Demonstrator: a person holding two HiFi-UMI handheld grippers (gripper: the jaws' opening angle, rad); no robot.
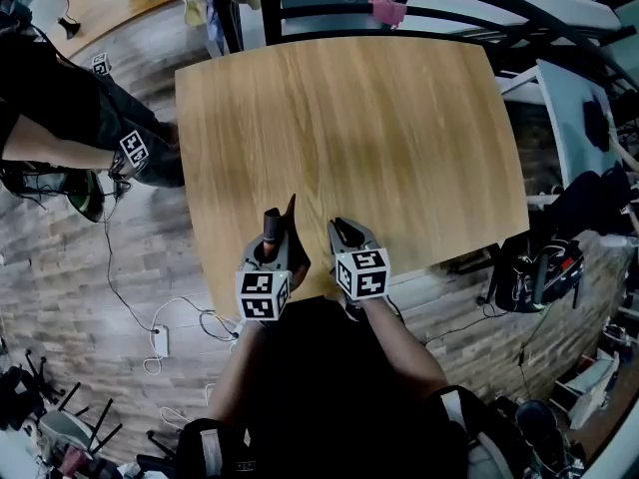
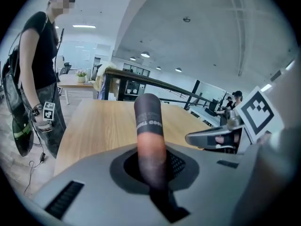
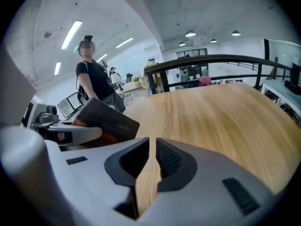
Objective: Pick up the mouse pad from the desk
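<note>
Mouse pad is already pinched tight in the left gripper and held up off the table, so the pickup looks basically done; the right gripper is closed down to a slit with nothing in it, only bare wood seen through; all that seems left is keeping the hold steady.

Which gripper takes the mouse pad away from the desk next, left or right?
Left. The left gripper is shut on the mouse pad, which stands edge-on between its jaws. The right gripper is shut on nothing, over the desk.
</note>
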